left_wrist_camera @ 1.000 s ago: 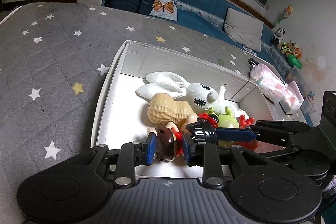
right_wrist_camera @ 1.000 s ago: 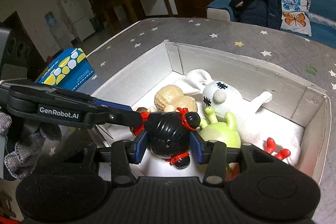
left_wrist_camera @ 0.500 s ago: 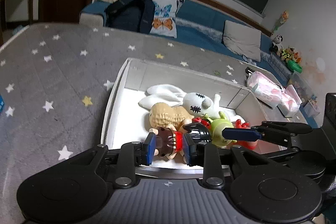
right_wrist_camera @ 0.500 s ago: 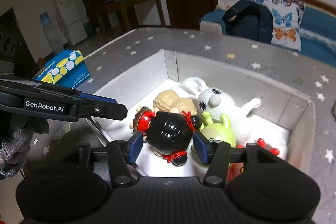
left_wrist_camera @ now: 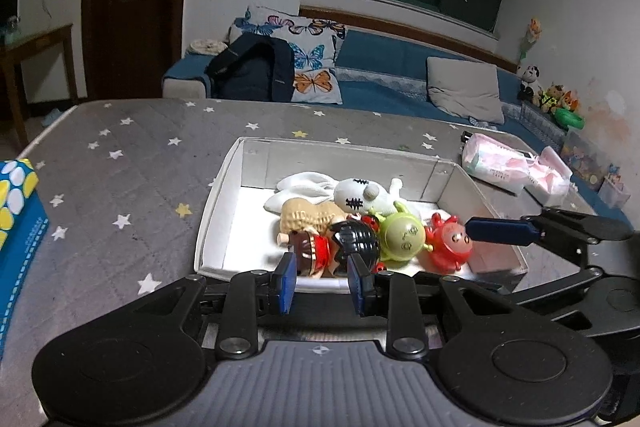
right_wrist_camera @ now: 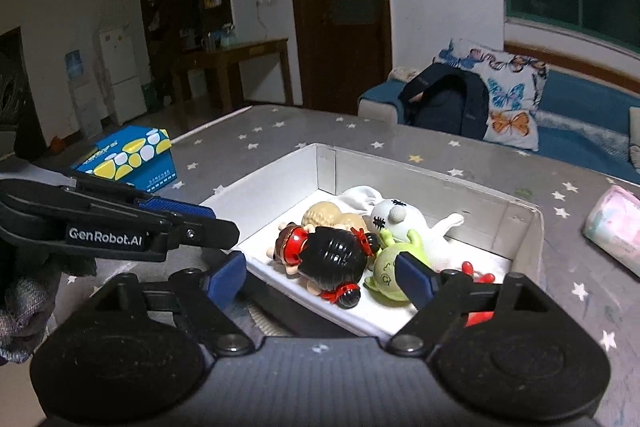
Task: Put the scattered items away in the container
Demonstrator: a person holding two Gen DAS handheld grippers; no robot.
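A white open box on the grey star-patterned cloth holds several toys: a black-haired doll, a peanut toy, a white stitched plush, a green figure and a red crab toy. My left gripper is open and empty at the box's near edge. My right gripper is wide open and empty above the near edge, the doll lying free below it.
A blue and yellow tissue box stands left of the box. A pink plastic packet lies at the right. A sofa with butterfly pillows and a dark backpack lies beyond the table.
My right gripper has opened and let go of the black-haired doll, which now lies in the box. Both grippers have pulled back and up from the box.
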